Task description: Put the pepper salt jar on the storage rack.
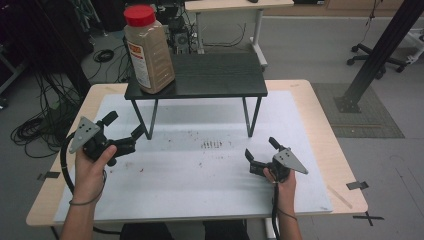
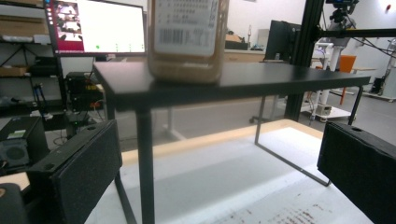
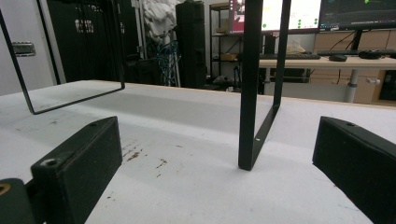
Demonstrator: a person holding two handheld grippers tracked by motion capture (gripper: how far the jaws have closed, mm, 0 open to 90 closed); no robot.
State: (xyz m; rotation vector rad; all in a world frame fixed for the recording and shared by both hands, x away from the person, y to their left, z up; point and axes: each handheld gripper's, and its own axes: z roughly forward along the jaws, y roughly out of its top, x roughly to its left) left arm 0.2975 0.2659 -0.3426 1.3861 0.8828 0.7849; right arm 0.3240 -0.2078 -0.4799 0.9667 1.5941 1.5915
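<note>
A tall jar of tan powder (image 1: 148,50) with a red lid stands upright on the left end of a small black stand (image 1: 215,75). My left gripper (image 1: 124,126) hovers just left of the stand's front left leg, open and empty. In the left gripper view the jar (image 2: 187,42) rises above the stand's top (image 2: 261,81), between and beyond my wide-apart jaws (image 2: 219,177). My right gripper (image 1: 261,149) rests low over the mat below the stand's right legs, open and empty. In the right gripper view, the right gripper (image 3: 217,175) faces a black leg (image 3: 250,93).
A white mat (image 1: 200,185) covers the wooden table (image 1: 330,130) and carries reddish-brown specks (image 1: 211,145) near its middle. Cables (image 1: 35,130) lie on the floor at the left. A slanted black post (image 1: 377,55) stands off the table's right, a desk (image 1: 235,6) behind.
</note>
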